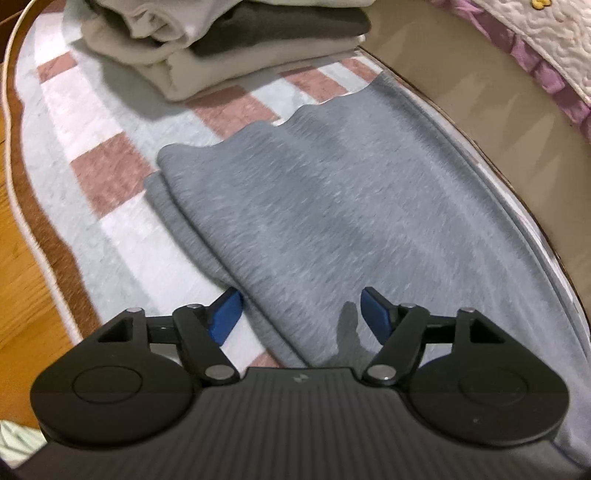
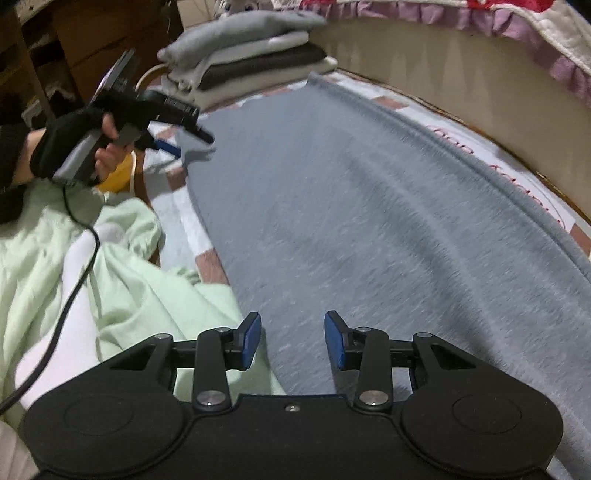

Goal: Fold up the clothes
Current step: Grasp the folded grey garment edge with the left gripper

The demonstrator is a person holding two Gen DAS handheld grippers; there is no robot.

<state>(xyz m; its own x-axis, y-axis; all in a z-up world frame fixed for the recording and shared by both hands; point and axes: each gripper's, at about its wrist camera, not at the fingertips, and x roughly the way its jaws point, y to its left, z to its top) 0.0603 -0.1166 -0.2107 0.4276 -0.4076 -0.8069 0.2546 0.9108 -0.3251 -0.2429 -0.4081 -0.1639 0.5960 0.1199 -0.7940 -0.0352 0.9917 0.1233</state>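
A grey garment (image 1: pixel 332 206) lies flat, folded lengthwise, on a pink, white and pale blue checked mat (image 1: pixel 92 122). My left gripper (image 1: pixel 301 314) is open low over one end of it: the left pad is above the mat beside the cloth's edge, the right pad above the cloth. In the right wrist view the grey garment (image 2: pixel 351 206) stretches away toward the left gripper (image 2: pixel 188 142), which a gloved hand (image 2: pixel 70 136) holds at the far corner. My right gripper (image 2: pixel 292 339) is open over the near end, with nothing between its pads.
A stack of folded clothes (image 1: pixel 221 44) (image 2: pixel 251 62) stands at the mat's far end. A pale green garment (image 2: pixel 110 277) lies crumpled left of the grey one. A bed side with a purple frill (image 1: pixel 535 66) (image 2: pixel 480 22) runs along the right. Wooden floor (image 1: pixel 14 258) borders the mat.
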